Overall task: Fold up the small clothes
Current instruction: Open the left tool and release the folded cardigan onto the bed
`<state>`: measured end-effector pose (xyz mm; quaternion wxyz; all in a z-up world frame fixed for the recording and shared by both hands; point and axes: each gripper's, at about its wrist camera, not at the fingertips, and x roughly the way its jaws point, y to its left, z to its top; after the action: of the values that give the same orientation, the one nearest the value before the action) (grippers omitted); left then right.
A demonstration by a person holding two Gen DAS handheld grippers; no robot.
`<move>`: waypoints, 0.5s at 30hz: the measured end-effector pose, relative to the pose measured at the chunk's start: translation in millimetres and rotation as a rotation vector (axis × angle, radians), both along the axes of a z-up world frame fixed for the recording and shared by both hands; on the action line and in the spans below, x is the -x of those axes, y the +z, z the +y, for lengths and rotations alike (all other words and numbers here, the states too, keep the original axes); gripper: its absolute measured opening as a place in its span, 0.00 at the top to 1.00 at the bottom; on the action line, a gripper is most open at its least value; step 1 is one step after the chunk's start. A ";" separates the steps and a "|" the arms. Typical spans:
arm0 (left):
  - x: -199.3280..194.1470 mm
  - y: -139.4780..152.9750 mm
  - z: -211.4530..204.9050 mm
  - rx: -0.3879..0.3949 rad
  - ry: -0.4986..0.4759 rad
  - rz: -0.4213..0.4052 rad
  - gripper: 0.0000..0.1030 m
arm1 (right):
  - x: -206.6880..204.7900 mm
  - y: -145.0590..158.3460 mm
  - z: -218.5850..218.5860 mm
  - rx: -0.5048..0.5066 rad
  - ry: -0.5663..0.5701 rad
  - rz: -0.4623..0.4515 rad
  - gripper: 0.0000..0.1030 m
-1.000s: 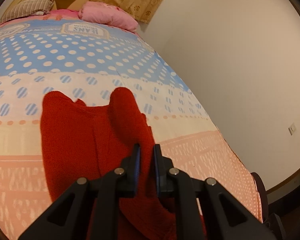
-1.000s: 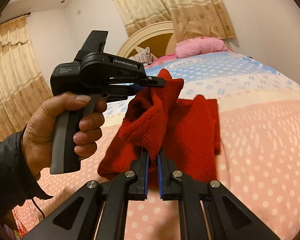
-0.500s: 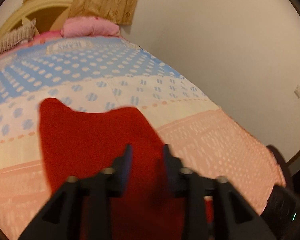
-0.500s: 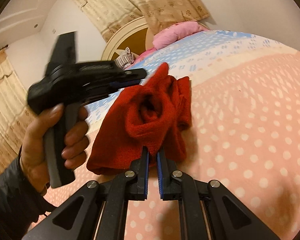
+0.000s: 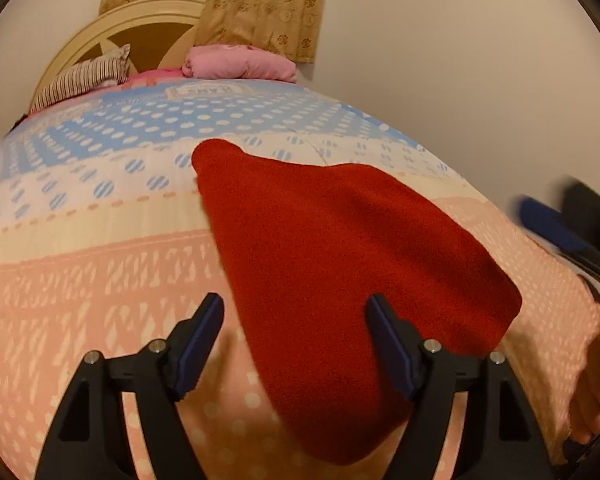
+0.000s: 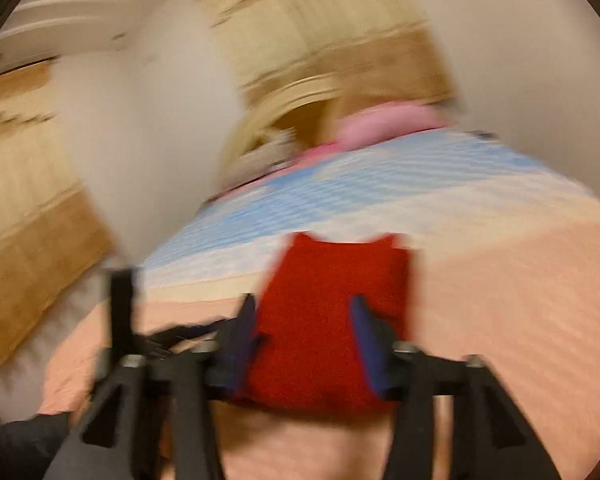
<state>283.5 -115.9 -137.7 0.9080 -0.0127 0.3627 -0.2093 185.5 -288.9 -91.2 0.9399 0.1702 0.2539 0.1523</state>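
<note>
Release after fold: left gripper (image 5: 296,340) and right gripper (image 6: 302,344), jaws spread, just opened off red garment (image 5: 340,280); withdraw both without dragging its edge.

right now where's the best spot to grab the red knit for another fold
Probably the near rounded edge of the red knit, low between the open left gripper, coming from the foot of the bed. The knit lies flat with that edge closest and slightly bulged, so a finger can slip under. The far pointed corners suit the landing side.
</note>
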 end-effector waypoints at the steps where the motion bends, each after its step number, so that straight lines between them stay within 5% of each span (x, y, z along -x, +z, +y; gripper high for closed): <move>1: 0.4 -0.8 -0.9 -0.008 0.003 0.000 0.24 | -22.8 -1.2 7.8 -0.012 0.057 0.033 0.43; 7: 7.2 -0.8 8.1 -0.007 0.006 -0.010 0.17 | -87.8 -57.6 -10.5 0.039 -0.027 0.323 0.44; 10: 1.8 0.3 13.3 0.002 0.040 -0.023 0.09 | -73.0 -74.8 -31.0 -0.030 -0.025 0.295 0.44; 15: -14.5 -14.9 11.5 0.032 0.041 0.058 0.08 | -58.8 -77.7 -20.2 0.065 -0.010 0.259 0.44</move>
<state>298.0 -104.4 -152.6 0.9010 -0.0408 0.3849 -0.1959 244.3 -309.1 -168.8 0.9050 0.1592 0.3772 0.1158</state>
